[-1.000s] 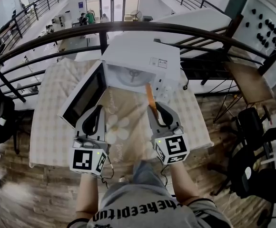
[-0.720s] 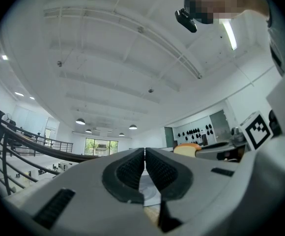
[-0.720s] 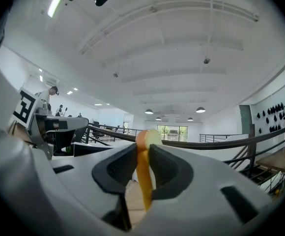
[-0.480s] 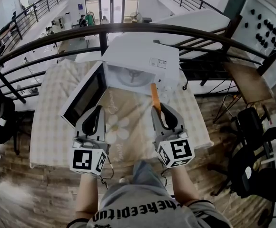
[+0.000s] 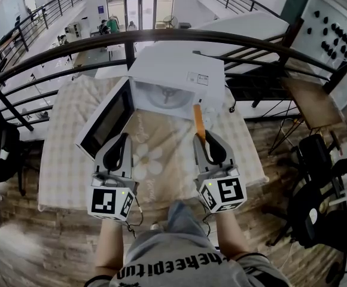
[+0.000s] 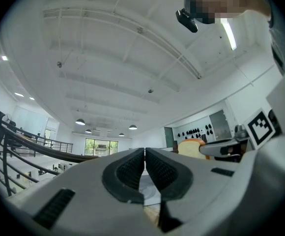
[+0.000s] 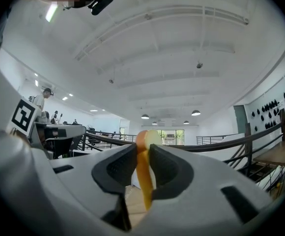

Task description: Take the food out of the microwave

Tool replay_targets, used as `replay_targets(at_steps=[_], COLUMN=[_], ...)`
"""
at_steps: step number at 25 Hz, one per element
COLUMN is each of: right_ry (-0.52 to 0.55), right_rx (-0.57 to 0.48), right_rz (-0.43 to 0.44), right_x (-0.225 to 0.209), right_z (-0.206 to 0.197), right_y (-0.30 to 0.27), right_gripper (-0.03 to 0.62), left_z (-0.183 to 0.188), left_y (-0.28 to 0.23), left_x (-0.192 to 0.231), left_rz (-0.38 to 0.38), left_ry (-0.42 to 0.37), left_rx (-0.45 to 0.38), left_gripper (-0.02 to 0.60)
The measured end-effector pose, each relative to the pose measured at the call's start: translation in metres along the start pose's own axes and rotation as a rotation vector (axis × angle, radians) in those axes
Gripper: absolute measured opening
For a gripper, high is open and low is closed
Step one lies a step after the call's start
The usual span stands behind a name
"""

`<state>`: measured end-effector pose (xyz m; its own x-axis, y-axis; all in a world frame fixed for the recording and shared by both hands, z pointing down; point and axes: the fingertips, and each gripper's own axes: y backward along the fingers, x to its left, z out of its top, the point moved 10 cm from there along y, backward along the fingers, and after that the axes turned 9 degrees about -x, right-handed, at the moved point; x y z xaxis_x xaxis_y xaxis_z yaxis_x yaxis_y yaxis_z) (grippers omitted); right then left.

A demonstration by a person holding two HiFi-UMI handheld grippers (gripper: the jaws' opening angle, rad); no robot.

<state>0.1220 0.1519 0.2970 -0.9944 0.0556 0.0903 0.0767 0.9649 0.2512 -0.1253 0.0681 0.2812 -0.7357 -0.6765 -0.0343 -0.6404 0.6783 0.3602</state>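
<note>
The white microwave (image 5: 179, 70) stands on the table with its door (image 5: 104, 121) swung open to the left; its glass turntable (image 5: 164, 94) shows bare. My right gripper (image 5: 202, 139) is shut on a thin bread slice with an orange crust (image 5: 198, 119), held on edge in front of the oven's right side. In the right gripper view the slice (image 7: 143, 181) is pinched upright between the pads (image 7: 119, 168) of that gripper (image 7: 142, 154). My left gripper (image 5: 124, 137) hovers near the door, its jaws (image 6: 145, 156) together on nothing. The left gripper view also catches the slice (image 6: 191, 146).
A checked cloth with a flower print (image 5: 146, 157) covers the table (image 5: 66, 160). A dark curved railing (image 5: 72, 43) runs behind the microwave. Chairs (image 5: 317, 160) stand at the right on the wooden floor, and a black chair (image 5: 3, 151) at the left.
My right gripper has carried the bread slice a little to the right and back toward me, away from the oven opening. The left gripper has stayed put.
</note>
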Motion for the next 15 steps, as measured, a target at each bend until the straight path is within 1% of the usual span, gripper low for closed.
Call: replay_targets(at_steps=[9, 15], right_ry=[-0.004, -0.008], right_rx=[-0.011, -0.015], right_rz=[-0.004, 0.001], right_x=[0.0002, -0.0003], right_z=[0.0027, 0.0022], right_y=[0.0025, -0.0009], right_gripper=[0.086, 0.087], left_z=[0.0002, -0.0035], left_y=[-0.0009, -0.0005], left_x=[-0.0010, 0.0032], left_rz=[0.003, 0.021], left_ry=[-0.001, -0.006], left_rx=[-0.003, -0.004], left_gripper=[0.011, 0.011])
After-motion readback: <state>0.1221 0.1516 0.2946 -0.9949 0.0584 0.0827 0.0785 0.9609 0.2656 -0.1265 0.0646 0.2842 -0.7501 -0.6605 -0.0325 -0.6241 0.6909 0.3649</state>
